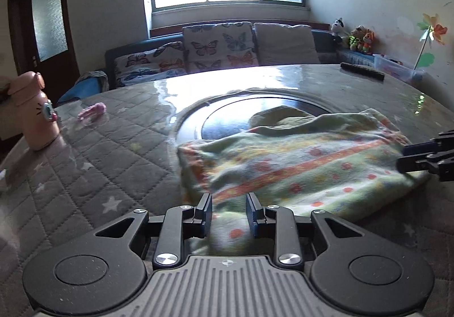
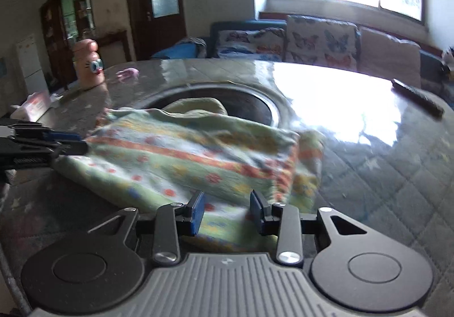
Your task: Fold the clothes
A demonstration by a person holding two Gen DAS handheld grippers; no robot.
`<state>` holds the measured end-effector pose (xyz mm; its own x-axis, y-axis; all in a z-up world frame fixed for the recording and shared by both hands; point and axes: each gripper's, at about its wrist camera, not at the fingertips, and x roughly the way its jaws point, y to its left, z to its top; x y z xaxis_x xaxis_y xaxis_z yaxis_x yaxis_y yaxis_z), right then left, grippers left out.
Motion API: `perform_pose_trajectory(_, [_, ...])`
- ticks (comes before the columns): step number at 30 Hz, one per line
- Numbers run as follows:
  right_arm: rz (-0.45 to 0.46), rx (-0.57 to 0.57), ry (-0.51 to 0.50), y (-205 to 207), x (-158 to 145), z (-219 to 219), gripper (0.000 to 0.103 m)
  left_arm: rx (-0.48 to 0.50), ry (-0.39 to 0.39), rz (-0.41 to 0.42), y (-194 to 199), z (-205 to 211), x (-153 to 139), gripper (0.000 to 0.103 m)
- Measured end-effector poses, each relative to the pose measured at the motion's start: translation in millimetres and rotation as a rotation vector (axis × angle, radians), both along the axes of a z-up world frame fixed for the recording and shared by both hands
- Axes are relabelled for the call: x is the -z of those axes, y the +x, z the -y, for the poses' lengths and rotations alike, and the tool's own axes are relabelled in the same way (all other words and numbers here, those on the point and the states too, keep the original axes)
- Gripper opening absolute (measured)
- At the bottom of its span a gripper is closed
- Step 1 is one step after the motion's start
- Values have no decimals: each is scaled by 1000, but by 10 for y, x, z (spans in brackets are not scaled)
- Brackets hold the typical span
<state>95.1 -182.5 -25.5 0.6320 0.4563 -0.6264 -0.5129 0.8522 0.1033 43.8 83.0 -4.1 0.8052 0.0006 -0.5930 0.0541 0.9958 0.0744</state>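
A green garment with orange stripes and dots point(image 1: 298, 166) lies folded in a rough bundle on the round table, partly over the dark round centre plate point(image 1: 255, 115). It also shows in the right wrist view point(image 2: 184, 158). My left gripper point(image 1: 229, 207) is open, its jaws on either side of the garment's near edge, cloth between them. My right gripper point(image 2: 227, 205) is open over the garment's near edge. Each gripper shows from the side in the other view, the right one point(image 1: 425, 158) at the garment's right edge and the left one point(image 2: 42, 144) at its left edge.
The table has a grey quilted star cover point(image 1: 93, 175) under glossy plastic. A pink cat-face bottle point(image 1: 38, 112) and a small pink object point(image 1: 92, 112) stand at the left. A dark remote point(image 1: 361, 70) lies at the far right. A sofa with butterfly cushions point(image 1: 215, 44) is behind.
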Motion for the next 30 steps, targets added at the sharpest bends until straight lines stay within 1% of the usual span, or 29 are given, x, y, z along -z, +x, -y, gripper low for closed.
perform_pose_trajectory(4, [23,6,1,86,-75,-2,36,-5,-10,7,103,-52,-69,29])
perform_pose_trajectory(8, [32,1,-1,290,-55,-94,39,5,19,23,266,-6,-89,29])
perform_pose_trajectory(11, [25,7,-5,446,-2,-133,40,-17,46,-4,409,-56,-12,29])
perform_pose_trajectory(13, [11,39,-14,527,41,-84,40,-39,68,-30,468,-120,60,30])
perform_pose_trajectory(16, [9,50,7,604,-5,-41,40,-35,54,-31,483,-158,33,30])
perform_pose_trajectory(18, [20,45,14,655,-47,-50,40,-24,53,-12,508,-114,-19,30])
perform_pose_trajectory(21, [18,15,37,763,-65,-135,40,-9,55,1,588,-34,-58,30])
perform_pose_trajectory(23, [5,-9,31,851,-31,-229,40,-4,65,-10,659,0,-22,30])
perform_pose_trajectory(26, [-13,6,16,954,56,-274,39,-11,83,-34,760,-1,61,30])
perform_pose_trajectory(28, [-15,13,31,947,45,-248,39,-24,87,-48,805,-41,102,29])
perform_pose_trajectory(30, [-6,21,28,907,12,-241,40,-28,78,-44,787,-51,78,29])
